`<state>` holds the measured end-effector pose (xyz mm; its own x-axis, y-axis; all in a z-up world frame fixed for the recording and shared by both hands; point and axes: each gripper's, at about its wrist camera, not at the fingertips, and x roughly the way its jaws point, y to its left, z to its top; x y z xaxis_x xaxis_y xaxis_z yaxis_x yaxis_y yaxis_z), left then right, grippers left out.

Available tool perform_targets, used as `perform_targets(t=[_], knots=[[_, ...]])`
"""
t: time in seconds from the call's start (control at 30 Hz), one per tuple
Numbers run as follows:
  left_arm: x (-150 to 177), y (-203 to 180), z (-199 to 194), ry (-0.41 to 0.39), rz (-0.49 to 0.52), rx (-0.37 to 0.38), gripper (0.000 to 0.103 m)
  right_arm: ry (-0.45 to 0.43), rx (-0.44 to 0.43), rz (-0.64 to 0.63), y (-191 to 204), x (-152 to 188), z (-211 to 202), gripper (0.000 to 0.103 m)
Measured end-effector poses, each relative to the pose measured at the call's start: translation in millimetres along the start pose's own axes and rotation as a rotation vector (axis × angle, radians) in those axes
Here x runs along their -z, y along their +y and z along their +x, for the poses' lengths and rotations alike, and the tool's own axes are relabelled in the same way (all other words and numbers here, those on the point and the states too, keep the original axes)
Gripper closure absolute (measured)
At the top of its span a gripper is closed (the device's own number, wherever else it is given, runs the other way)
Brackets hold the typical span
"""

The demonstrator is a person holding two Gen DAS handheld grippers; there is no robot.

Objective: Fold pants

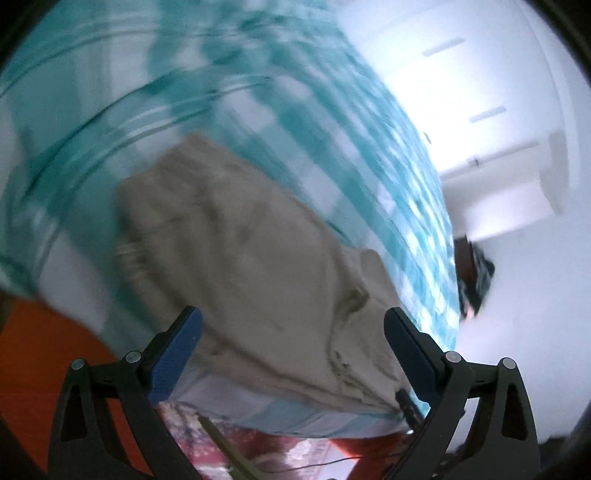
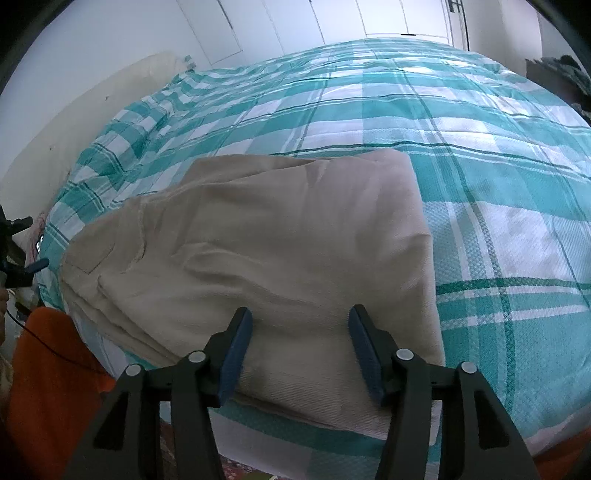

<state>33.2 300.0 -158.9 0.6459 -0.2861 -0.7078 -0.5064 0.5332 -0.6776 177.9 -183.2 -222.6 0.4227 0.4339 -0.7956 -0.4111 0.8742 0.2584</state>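
A bed [image 2: 369, 103] fills most of both views, covered by a teal and white checked bedspread [image 2: 498, 206]. White cupboard doors [image 2: 332, 22] stand beyond its far edge.

On the bedspread, along the near edge of the bed, lie the beige pants [image 2: 280, 236]. They are already folded into a thick, roughly rectangular bundle of several layers. Its squarer end points toward the middle of the bed. Its rounder end reaches the near left corner, where stacked layers show at the side. The cloth is creased but lies flat.

By the look of it, the folding is largely done. What may be left is one more fold or some smoothing; the pictures do not settle which.

The right claw [image 2: 301, 350] hangs just above the near part of the bundle. Its blue pads [image 2: 236, 354] are spread apart with nothing pinched between them.

The left claw [image 1: 293, 354] shows in a heavily blurred view. It too is spread wide and empty, above the bundle's end at the bed edge.

Below the edge, an orange surface [image 2: 51, 387] is visible.
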Motion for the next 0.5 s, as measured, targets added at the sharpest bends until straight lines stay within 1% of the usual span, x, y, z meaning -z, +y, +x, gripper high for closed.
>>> perform_targets(t=[0.03,0.1,0.13,0.27,0.33,0.43,0.47,0.5], knots=[[1,5,2,0.005,-0.009,0.002,0.009,0.0,0.005,-0.006,1,0,0,0.045],[1,12,10,0.022,-0.03,0.01,0.02,-0.002,0.009,-0.006,3,0,1,0.044],[1,17,15,0.028,-0.046,0.006,0.021,-0.002,0.007,-0.005,2,0,1,0.044],[0,29,27,0.025,-0.064,-0.049,0.021,-0.002,0.006,-0.006,2,0,1,0.044],[-1,33,35,0.029,-0.076,-0.062,0.021,-0.002,0.005,-0.005,2,-1,2,0.044],[-5,35,40,0.005,-0.086,-0.061,0.019,-0.004,0.003,-0.007,2,-1,2,0.044],[-6,35,41,-0.001,-0.094,-0.052,0.017,-0.004,0.003,-0.006,2,-1,2,0.044],[-7,37,41,-0.013,-0.108,-0.036,0.016,-0.004,0.003,-0.007,2,-1,2,0.044]])
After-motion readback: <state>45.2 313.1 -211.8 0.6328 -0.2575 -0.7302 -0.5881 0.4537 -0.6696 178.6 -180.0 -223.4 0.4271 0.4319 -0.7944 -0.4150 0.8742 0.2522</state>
